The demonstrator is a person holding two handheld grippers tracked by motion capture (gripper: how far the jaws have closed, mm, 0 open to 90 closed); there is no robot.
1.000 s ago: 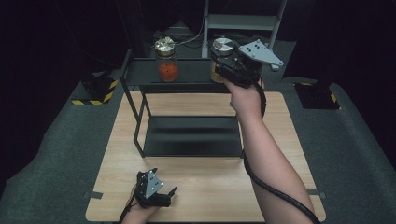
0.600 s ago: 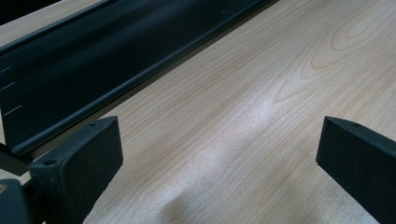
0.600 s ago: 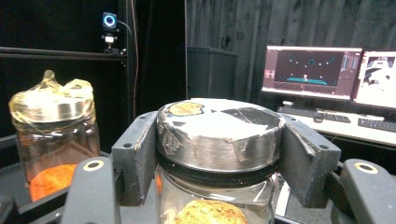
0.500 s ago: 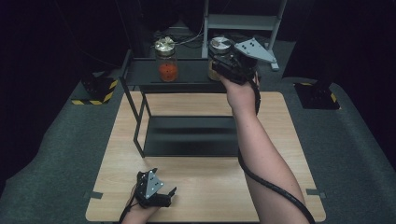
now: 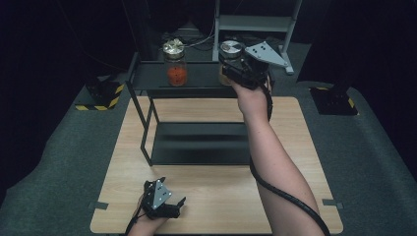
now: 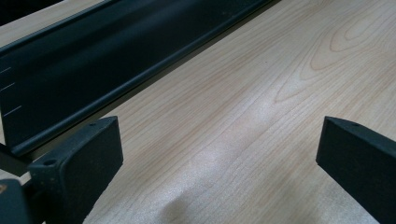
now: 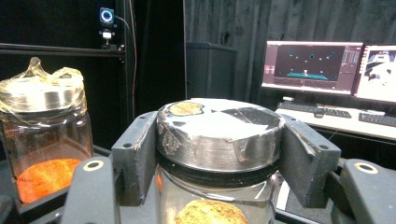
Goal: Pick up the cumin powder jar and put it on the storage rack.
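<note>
Not much has shifted since a second ago: the right gripper (image 5: 235, 69) has edged a little to the left and farther back along the top shelf, and the left one hasn't budged. Right now the right gripper is clamped on the taped silver lid (image 7: 219, 133) of a glass jar (image 5: 228, 63) that sits at the right end of the black metal rack (image 5: 147, 123), up on its top shelf at the far side of the table. In the right gripper view the two black pads (image 7: 136, 156) press against opposite sides of the lid, and you can see something yellowish-brown inside the glass below. A second jar (image 5: 175, 63) with orange stuff at the bottom and a crinkly clear wrap over its lid stands on the same shelf, off to the left, well apart from the gripped one. The left gripper (image 5: 169, 205) rests down at the near left edge of the wooden table (image 5: 295, 147), jaws spread wide with just bare tabletop between them; in the left gripper view the rack's lower shelf (image 6: 93, 60) runs across ahead of it. Far behind the rack, the right gripper view picks up a couple of lit monitors (image 7: 312, 67) on a desk.
</note>
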